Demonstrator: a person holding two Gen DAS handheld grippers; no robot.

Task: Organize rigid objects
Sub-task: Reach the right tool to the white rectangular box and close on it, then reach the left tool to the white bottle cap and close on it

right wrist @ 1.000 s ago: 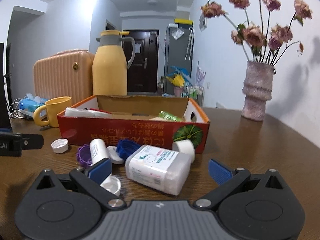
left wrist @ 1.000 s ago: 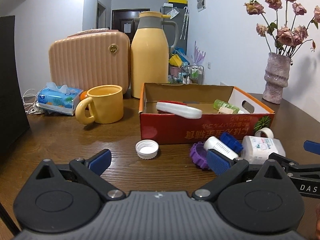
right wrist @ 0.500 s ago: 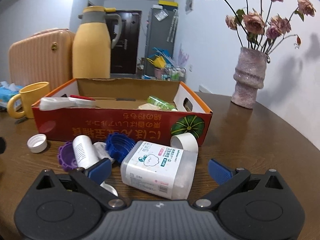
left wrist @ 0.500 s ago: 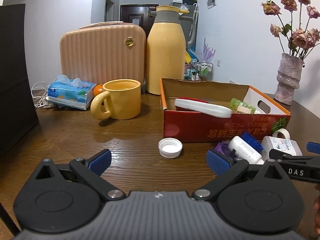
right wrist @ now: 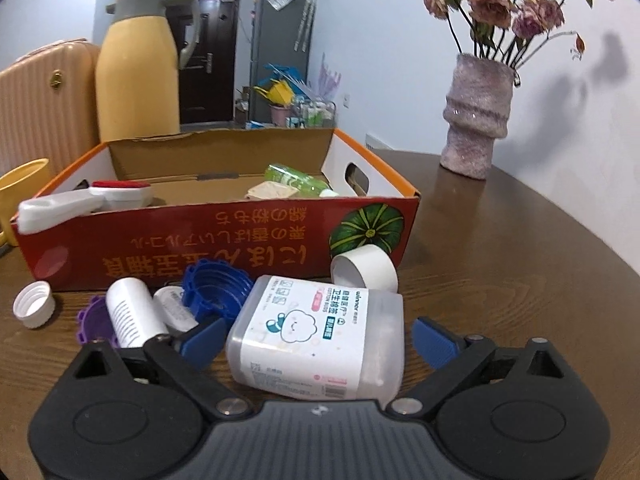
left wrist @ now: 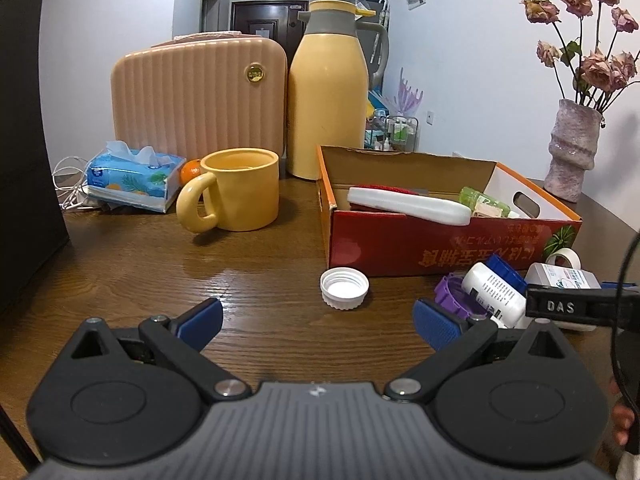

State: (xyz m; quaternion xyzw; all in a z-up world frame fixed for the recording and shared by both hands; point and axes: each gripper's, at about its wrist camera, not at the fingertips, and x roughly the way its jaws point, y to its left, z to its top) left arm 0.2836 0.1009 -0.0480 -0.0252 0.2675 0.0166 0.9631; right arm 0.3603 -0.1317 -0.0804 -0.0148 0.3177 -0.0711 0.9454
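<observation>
right tongs [right wrist: 316, 338]: open, jaws just narrowed around cotton-swab box [right wrist: 320, 340], lower centre, not yet pinched | left tongs [left wrist: 318, 318]: open, empty | grasp judged imminent; cardboard box [right wrist: 224, 236] next

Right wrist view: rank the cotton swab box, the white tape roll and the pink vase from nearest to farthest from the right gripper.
1. Cotton swab box: lying between the right gripper fingers.
2. White tape roll: just behind the box, against the red carton.
3. Pink vase: far right, at the table's back.
</observation>
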